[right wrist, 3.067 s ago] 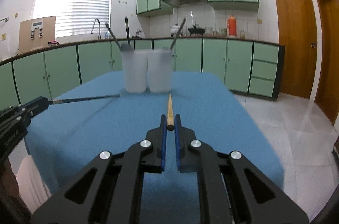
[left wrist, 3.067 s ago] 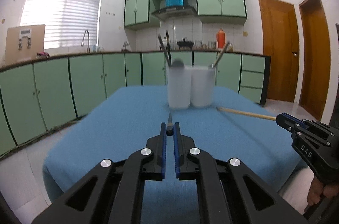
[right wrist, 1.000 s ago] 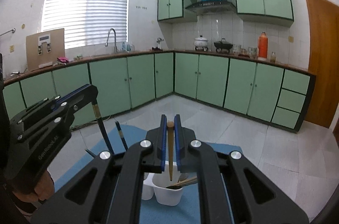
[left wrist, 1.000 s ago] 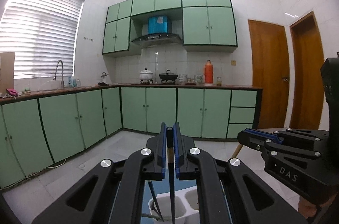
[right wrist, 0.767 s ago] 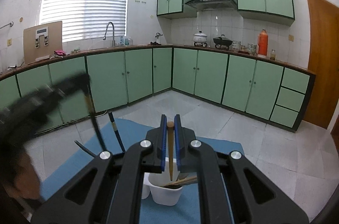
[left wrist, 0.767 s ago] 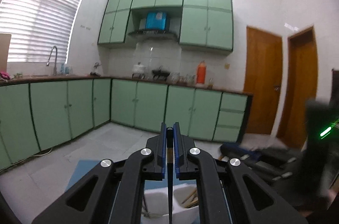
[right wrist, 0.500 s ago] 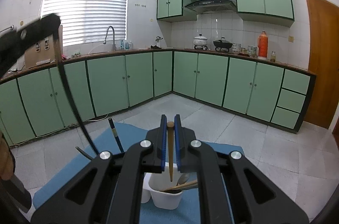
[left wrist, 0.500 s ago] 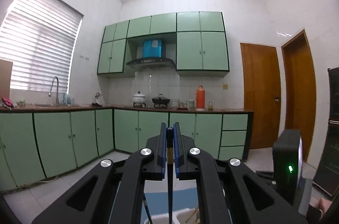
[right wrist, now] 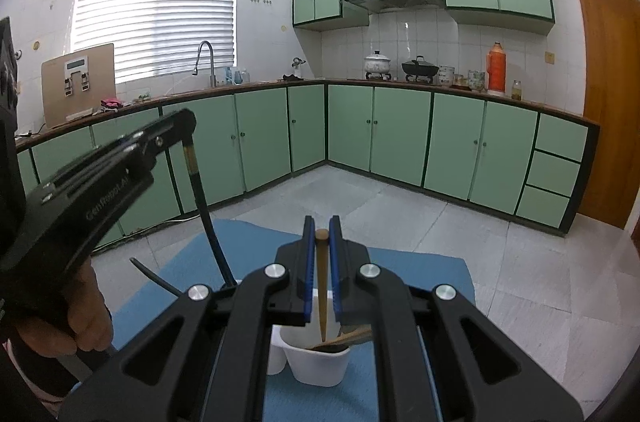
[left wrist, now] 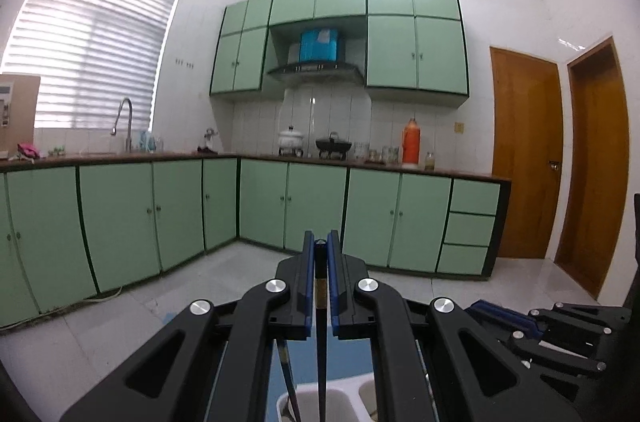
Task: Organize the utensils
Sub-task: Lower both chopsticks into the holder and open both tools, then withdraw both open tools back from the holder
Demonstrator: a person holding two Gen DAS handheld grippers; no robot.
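Green kitchen cabinets (right wrist: 404, 138) ring the room, and a blue cloth (right wrist: 416, 266) covers the table beneath you. Your left gripper (left wrist: 320, 248) is clamped narrow on a dark chopstick (left wrist: 321, 350) hanging straight down toward the left white cup (left wrist: 308, 402). Your right gripper (right wrist: 321, 238) pinches a wooden chopstick (right wrist: 322, 286), its tip inside the rim of the right white cup (right wrist: 320, 362), where other wooden utensils already lie. Only the right wrist view shows your left hand (right wrist: 86, 314) and the dark chopstick's full slant from the side; the left wrist view shows both cups only at its bottom edge.
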